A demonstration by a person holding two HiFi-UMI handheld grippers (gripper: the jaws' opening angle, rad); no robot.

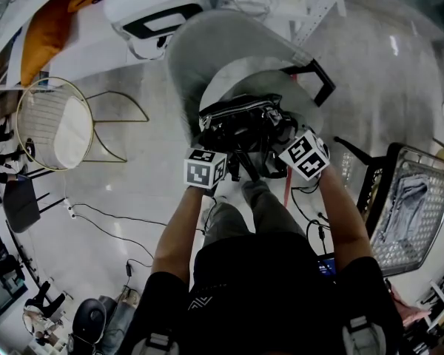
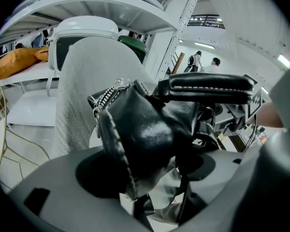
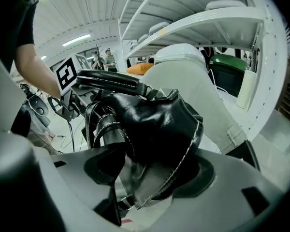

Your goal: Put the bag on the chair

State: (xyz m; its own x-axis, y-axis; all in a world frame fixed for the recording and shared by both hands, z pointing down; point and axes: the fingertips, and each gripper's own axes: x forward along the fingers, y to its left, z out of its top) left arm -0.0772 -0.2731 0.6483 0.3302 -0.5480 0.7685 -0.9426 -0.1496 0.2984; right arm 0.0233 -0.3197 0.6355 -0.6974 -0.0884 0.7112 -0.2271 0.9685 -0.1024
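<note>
A black leather bag (image 1: pixel 244 128) with a stitched handle rests on the seat of a grey upholstered chair (image 1: pixel 229 50), right in front of me. My left gripper (image 1: pixel 217 140) is at the bag's left end and my right gripper (image 1: pixel 283 130) at its right end. In the left gripper view the bag (image 2: pixel 140 129) fills the gap between the wide jaws of the left gripper (image 2: pixel 150 197), with the chair back (image 2: pixel 92 76) behind it. The right gripper view shows the bag (image 3: pixel 154 124) between the spread jaws of the right gripper (image 3: pixel 145 187). Neither gripper's pads visibly press on it.
A gold wire chair with a white cushion (image 1: pixel 55 124) stands to the left. A white shell seat (image 1: pixel 155 6) and shelving stand behind the grey chair. A wire basket cart (image 1: pixel 411 205) is at the right. Cables (image 1: pixel 111 217) run over the floor near my legs.
</note>
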